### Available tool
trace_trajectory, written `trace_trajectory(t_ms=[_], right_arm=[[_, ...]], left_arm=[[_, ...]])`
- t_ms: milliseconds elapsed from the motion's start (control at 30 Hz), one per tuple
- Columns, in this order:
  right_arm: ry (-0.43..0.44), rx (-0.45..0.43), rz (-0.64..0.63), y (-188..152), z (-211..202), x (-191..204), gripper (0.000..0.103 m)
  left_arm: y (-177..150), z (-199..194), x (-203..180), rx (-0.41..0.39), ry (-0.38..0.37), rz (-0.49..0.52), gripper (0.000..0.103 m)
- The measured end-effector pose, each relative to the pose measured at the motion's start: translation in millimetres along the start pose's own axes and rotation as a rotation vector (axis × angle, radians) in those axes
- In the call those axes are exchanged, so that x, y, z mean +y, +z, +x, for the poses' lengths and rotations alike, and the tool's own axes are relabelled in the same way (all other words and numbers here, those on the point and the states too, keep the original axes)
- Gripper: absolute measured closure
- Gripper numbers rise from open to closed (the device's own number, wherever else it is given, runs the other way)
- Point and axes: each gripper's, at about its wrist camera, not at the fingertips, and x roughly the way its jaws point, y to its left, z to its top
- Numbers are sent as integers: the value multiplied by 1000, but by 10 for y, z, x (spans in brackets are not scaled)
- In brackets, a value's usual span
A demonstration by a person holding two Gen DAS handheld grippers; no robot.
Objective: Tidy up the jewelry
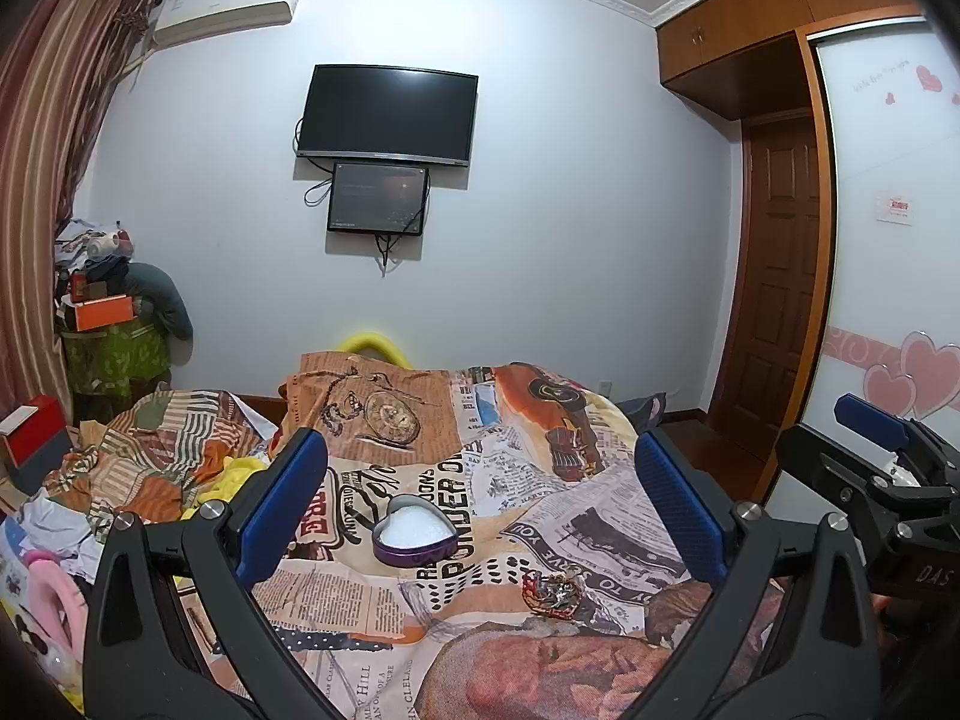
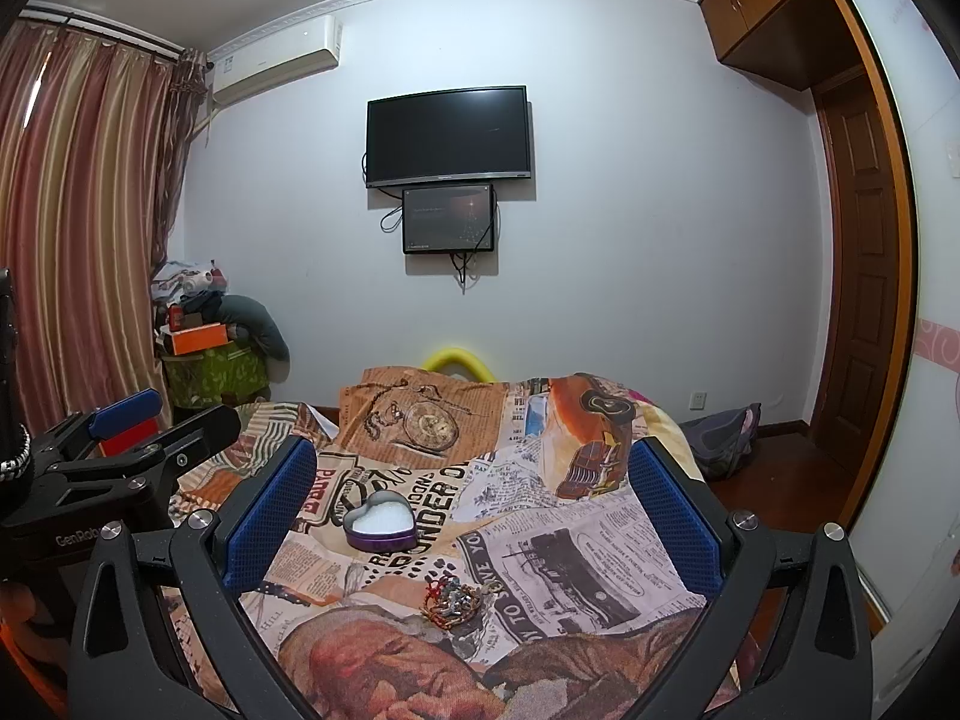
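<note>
Left gripper (image 1: 480,486) hangs spread wide above the bed, its blue ribbed pads (image 1: 282,504) well apart with nothing between them. Right gripper (image 2: 474,504) is just the same, blue textured pads (image 2: 270,516) held far apart and holding nothing; in the left wrist view its black frame shows at the right edge.

Landmark now: a heart-shaped purple tin (image 1: 415,531), lid off, shiny metal rim, filled with something white and grainy. It sits upright on the newspaper-print bedspread (image 1: 540,480), a soft, wrinkled cloth printed with headlines, a pocket watch and an old car. Nearer the cameras than the tin and a little to its right lies the tangled heap of jewelry (image 1: 551,594), red cord mixed with silvery and gold-coloured metal bits, close to the tin but not touching it. Single pieces are too small to tell apart.

Around the tin the spread lies fairly flat and open. Left of it the cloth bunches into a rumpled striped quilt (image 1: 156,450); beyond it the bed's far edge drops away before the white wall (image 1: 570,210).
</note>
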Motion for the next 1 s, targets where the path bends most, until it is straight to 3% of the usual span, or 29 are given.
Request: trace_trajectory(t_ms=[1000], right_arm=[[0, 12, 5, -38, 56, -32, 0]], left_arm=[[-10, 26, -11, 8, -3, 1, 0]])
